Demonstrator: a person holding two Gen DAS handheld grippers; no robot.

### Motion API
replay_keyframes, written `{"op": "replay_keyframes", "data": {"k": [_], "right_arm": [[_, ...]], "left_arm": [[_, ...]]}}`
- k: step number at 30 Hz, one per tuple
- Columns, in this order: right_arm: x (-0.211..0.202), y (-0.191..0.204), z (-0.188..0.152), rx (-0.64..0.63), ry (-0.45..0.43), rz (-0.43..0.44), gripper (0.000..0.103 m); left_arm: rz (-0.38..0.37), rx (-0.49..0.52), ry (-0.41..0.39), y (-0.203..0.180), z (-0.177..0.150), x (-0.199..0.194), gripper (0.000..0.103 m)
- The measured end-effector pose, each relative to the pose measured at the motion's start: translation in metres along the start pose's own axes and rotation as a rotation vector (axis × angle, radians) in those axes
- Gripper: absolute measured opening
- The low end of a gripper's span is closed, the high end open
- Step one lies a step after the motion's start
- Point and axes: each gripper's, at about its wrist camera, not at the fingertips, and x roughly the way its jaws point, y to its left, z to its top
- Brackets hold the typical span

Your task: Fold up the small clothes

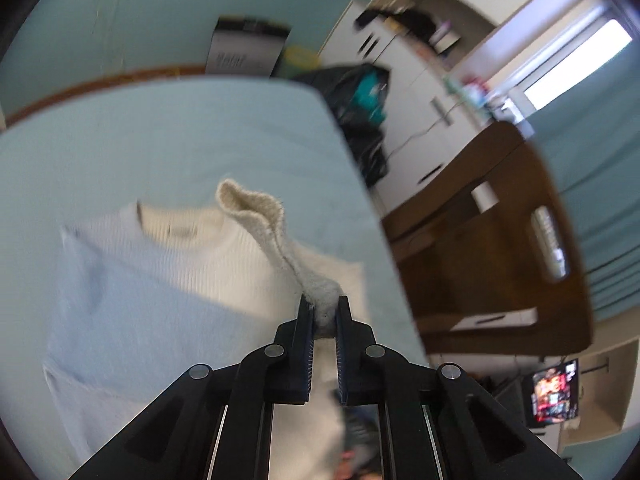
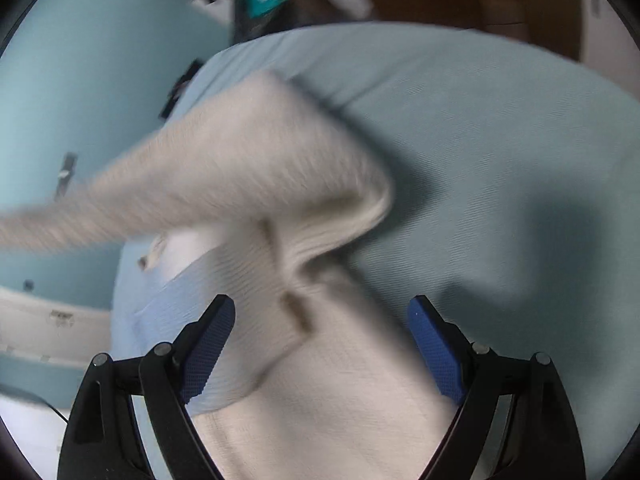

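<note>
A small ribbed sweater (image 1: 192,248), cream with a pale blue lower part, lies spread on the light blue bed sheet (image 1: 160,132). My left gripper (image 1: 324,306) is shut on one cream sleeve (image 1: 276,236), held well above the bed, and the cuff end flops past the jaws. In the right wrist view the same sleeve (image 2: 208,168) stretches up and to the left, blurred. My right gripper (image 2: 320,304) stands open low over the sweater's body (image 2: 328,380), with cloth under the gap and its blue pads (image 2: 208,344) clear of it.
The bed's corner ends to the right near a brown wooden desk (image 1: 488,248). A black bag with a teal item (image 1: 362,116) leans on white cupboards (image 1: 424,92). A box (image 1: 246,48) stands by the wall beyond the bed. A lit screen (image 1: 556,392) shows low right.
</note>
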Motion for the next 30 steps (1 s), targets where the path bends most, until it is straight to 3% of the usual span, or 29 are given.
{"op": "replay_keyframes", "data": {"k": [3, 6, 9, 11, 12, 13, 14, 17, 21, 30], "right_arm": [[0.020, 0.021, -0.002, -0.090, -0.006, -0.040, 0.086], [0.028, 0.032, 0.001, -0.167, -0.093, -0.123, 0.086], [0.031, 0.028, 0.007, -0.165, -0.129, -0.076, 0.086], [0.037, 0.026, 0.011, -0.182, -0.115, -0.098, 0.073], [0.039, 0.025, 0.013, -0.187, -0.110, -0.106, 0.049], [0.042, 0.020, 0.016, -0.179, -0.091, -0.094, 0.029], [0.045, 0.015, 0.017, -0.161, -0.075, -0.073, 0.026], [0.040, 0.010, 0.018, -0.149, -0.117, -0.117, 0.025], [0.035, 0.026, 0.009, -0.235, -0.165, -0.208, 0.022], [0.048, 0.034, 0.005, -0.291, -0.139, -0.296, 0.021]], "left_arm": [[-0.044, 0.004, -0.048, -0.021, 0.016, -0.038, 0.008], [-0.059, 0.013, -0.109, -0.037, 0.035, -0.071, 0.008], [-0.037, 0.020, -0.168, -0.041, 0.045, -0.097, 0.008], [-0.022, 0.001, -0.179, -0.032, 0.051, -0.108, 0.008], [-0.012, -0.010, -0.178, -0.027, 0.055, -0.108, 0.008], [0.004, -0.025, -0.178, -0.015, 0.058, -0.108, 0.008], [0.015, -0.039, -0.176, -0.005, 0.058, -0.106, 0.008], [0.059, -0.085, -0.158, 0.039, 0.056, -0.093, 0.008], [0.129, -0.125, -0.137, 0.103, 0.042, -0.082, 0.008], [0.167, -0.227, -0.051, 0.248, -0.018, -0.051, 0.008]]}}
